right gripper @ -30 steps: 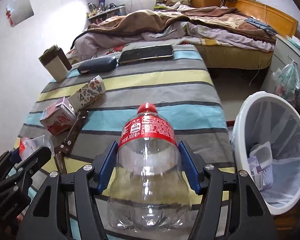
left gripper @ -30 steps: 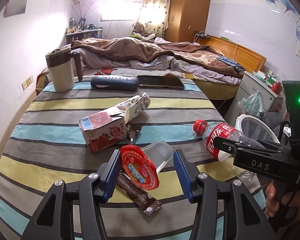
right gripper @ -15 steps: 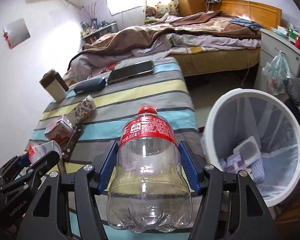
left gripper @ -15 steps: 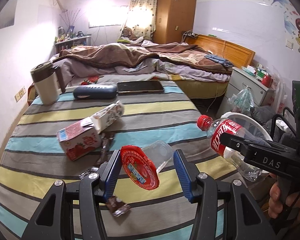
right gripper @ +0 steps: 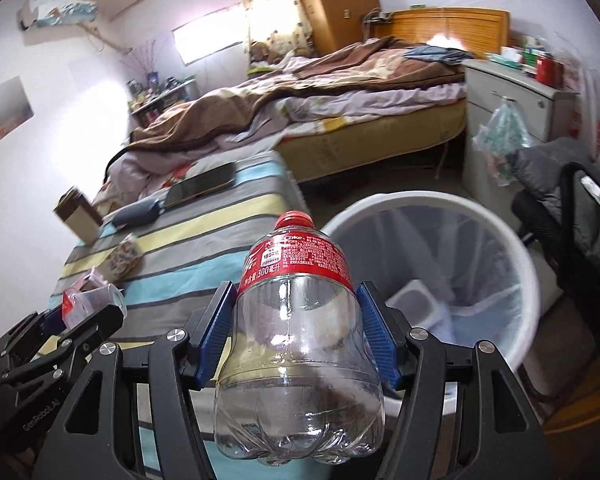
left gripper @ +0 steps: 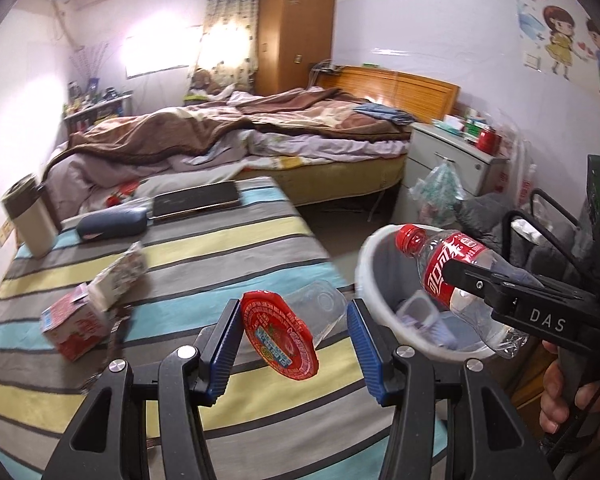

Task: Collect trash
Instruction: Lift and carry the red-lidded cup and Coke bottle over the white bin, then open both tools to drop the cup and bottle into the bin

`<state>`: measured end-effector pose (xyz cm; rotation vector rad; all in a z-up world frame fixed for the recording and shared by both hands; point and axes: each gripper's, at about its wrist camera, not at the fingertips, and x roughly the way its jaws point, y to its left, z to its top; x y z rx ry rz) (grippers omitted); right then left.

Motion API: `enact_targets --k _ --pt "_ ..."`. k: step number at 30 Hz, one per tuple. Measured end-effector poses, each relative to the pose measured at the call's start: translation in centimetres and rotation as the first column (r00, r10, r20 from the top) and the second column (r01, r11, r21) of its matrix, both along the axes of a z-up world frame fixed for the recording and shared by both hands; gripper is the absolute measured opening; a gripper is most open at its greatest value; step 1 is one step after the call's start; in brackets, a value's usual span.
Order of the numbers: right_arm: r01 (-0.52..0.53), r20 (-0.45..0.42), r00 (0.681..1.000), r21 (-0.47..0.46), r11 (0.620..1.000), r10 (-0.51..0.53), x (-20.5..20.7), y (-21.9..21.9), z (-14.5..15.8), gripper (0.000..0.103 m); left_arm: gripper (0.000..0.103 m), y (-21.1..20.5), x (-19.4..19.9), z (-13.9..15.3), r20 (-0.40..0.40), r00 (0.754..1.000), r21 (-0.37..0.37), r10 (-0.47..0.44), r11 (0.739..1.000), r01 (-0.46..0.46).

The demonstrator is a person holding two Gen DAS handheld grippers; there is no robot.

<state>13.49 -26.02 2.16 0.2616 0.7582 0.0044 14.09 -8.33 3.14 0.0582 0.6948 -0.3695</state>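
Bedroom: bottle (right gripper: 296, 320) now above white bin (right gripper: 516, 264); cup (left gripper: 296, 324) nearer it.

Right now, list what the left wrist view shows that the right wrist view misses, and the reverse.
Left wrist only: the person's hand on the right gripper's handle, and cartoon wall stickers.

Right wrist only: the wall air conditioner.

Both: the Coca-Cola bottle clamped in the right gripper, the red-lidded plastic cup in the left gripper, and the white trash bin.
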Motion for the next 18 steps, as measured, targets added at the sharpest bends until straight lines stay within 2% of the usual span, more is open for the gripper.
enact_targets --k 10,18 --pt "0.104 -0.014 0.994 -0.025 0.994 -0.104 -0.7 -4.6 -0.4 0.063 0.053 -7.1 0.6 0.2 -0.001 0.991 -0.003 -0.134 0.991 0.134" --pt "0.149 -0.068 0.986 -0.037 0.988 -0.151 -0.7 -7.3 -1.7 0.063 0.053 -10.7 1.9 -1.6 -0.051 0.98 -0.02 -0.191 0.981 0.191"
